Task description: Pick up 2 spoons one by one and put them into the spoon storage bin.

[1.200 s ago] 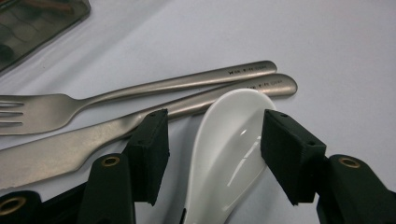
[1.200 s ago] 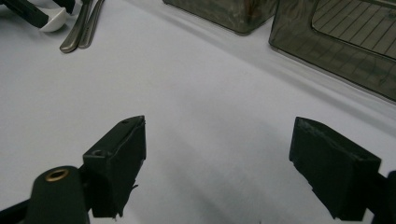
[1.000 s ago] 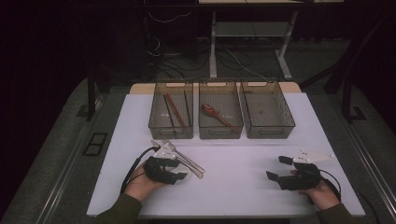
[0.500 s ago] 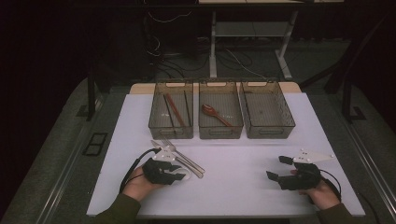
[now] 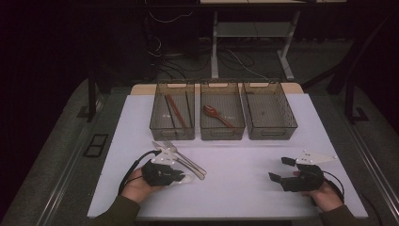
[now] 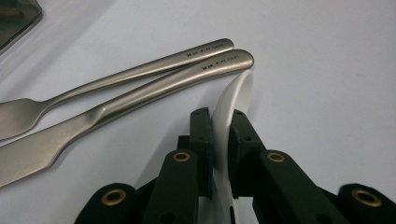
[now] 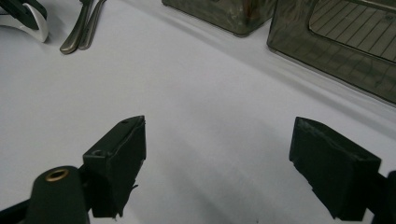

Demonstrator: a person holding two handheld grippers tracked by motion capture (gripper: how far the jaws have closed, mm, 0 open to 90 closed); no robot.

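Note:
A white spoon (image 6: 235, 91) lies on the white table (image 5: 244, 160) beside a metal fork (image 6: 140, 72) and a metal knife (image 6: 154, 91). My left gripper (image 6: 219, 116) has just been closing, and its pads now press on the white spoon's handle from both sides. In the high view the left gripper (image 5: 181, 175) sits at the front left, just in front of the fork and knife (image 5: 181, 157). My right gripper (image 5: 282, 170) rests at the front right, jaws wide apart. Only bare table lies between the right gripper (image 7: 219, 158) jaws.
Three clear bins stand in a row at the back. The left bin (image 5: 161, 123) holds dark chopsticks (image 5: 175, 110), the middle bin (image 5: 222, 132) a brown wooden spoon (image 5: 217, 115), and nothing lies in the right bin (image 5: 289, 113). Table edges run close to both hands.
The left gripper's jaws have drawn together onto the white spoon. Both hands have stayed where they were.

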